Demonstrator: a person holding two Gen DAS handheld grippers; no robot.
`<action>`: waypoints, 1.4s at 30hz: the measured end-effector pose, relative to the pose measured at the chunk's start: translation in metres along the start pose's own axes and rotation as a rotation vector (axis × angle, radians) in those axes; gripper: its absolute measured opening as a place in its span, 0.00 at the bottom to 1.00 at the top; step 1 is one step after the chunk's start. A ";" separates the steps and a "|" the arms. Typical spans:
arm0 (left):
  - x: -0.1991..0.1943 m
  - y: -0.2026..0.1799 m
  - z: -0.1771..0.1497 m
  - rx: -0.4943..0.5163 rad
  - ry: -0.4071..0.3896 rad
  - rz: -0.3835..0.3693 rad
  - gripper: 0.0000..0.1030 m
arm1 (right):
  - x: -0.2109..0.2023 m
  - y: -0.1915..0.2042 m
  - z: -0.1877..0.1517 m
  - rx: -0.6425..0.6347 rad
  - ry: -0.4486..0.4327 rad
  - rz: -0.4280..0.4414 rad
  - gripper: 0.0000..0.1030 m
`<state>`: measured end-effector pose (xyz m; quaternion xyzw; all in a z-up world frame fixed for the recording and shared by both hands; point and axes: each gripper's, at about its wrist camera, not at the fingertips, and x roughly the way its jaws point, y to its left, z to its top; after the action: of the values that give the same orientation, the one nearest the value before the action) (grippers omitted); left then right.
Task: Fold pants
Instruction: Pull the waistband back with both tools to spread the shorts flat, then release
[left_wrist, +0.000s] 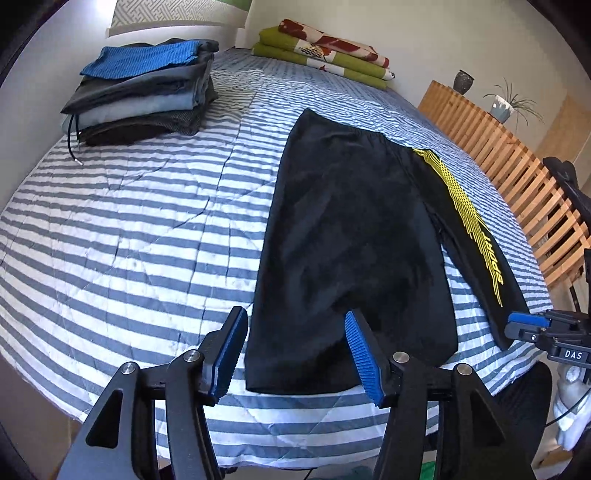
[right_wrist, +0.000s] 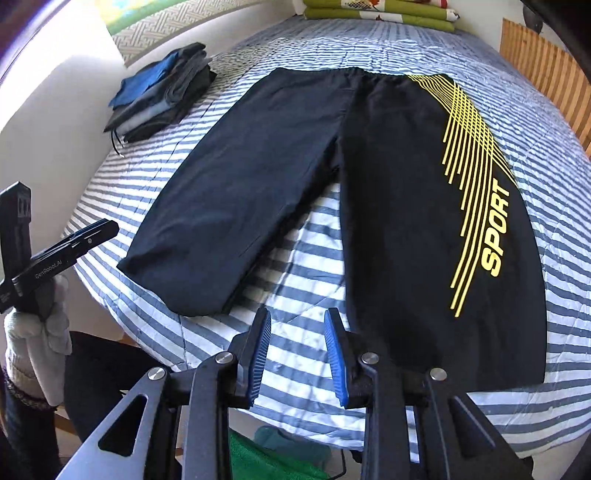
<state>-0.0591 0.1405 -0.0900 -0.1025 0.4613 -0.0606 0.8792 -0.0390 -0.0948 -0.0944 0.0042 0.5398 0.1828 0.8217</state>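
Left gripper (left_wrist: 295, 354), jaws spread wide and holding nothing, poised at the near edge of the bed over the hem of the plain leg; right gripper (right_wrist: 297, 354), jaws moderately parted and likewise empty, poised near the inner hem corner of the printed leg. The black pants (right_wrist: 388, 184) lie flat on the striped bedspread (right_wrist: 303, 236), waistband toward the far end, legs splayed apart with bedspread showing between them; the yellow "SPORT" print (right_wrist: 495, 232) runs down the outer side of the leg on the right. A stack of folded clothes (left_wrist: 147, 96) sits well apart at the far left, folded blankets (left_wrist: 325, 48) at the head of the bed, a slatted wooden rail (left_wrist: 517, 177) along the right side. Probable hazards: a jaw closing on the bedspread together with the hem, which would drag the cover; a grasp of only the upper fabric layer, which would let the leg sag open and fold skewed; uneven lifting, which would shift the waistband out of line.
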 end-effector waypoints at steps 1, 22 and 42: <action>-0.001 0.006 -0.004 -0.011 0.003 -0.012 0.58 | 0.001 0.006 -0.001 -0.005 -0.004 -0.001 0.27; 0.031 0.050 -0.018 -0.127 0.117 -0.190 0.49 | 0.059 0.024 0.002 0.169 0.099 0.105 0.42; 0.004 0.048 -0.002 -0.138 0.115 -0.118 0.65 | 0.047 0.005 0.001 0.200 0.208 0.186 0.35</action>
<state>-0.0581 0.1865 -0.1060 -0.1860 0.5071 -0.0861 0.8372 -0.0232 -0.0759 -0.1347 0.1169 0.6347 0.2027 0.7365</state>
